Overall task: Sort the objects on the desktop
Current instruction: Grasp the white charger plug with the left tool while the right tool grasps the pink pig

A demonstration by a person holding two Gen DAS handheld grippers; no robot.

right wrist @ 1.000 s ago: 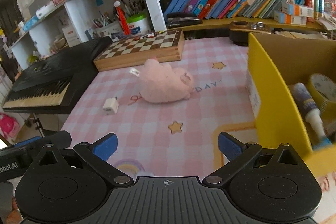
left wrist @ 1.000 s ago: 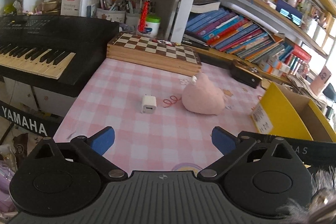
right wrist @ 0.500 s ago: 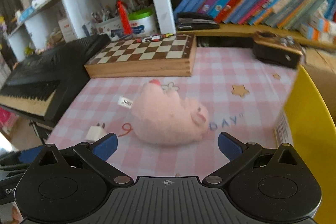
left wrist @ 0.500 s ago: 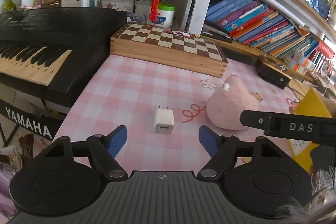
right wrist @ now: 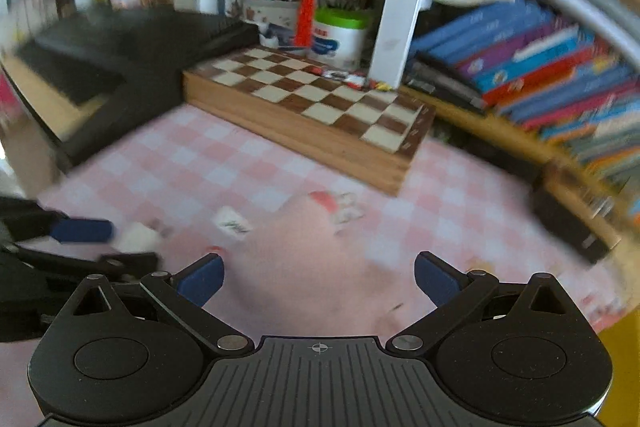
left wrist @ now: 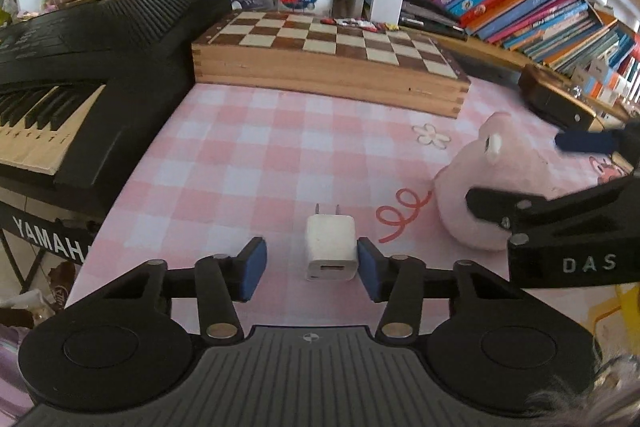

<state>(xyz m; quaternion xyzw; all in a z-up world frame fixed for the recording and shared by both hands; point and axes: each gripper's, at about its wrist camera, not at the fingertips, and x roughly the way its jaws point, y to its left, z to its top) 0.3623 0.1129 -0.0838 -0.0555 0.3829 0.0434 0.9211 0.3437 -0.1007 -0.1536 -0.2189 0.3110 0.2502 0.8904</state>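
Now white charger (left wrist: 330,248) between the closing left tongs (left wrist: 311,269).

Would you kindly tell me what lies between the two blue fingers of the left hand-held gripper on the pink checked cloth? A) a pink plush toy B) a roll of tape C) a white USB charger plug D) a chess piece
C: in the left wrist view the white USB charger plug sits between the closing blue fingers of the left hand-held gripper, with the pink plush toy off to its right.

Black grippers, blue-padded fingers (left wrist: 253,269)
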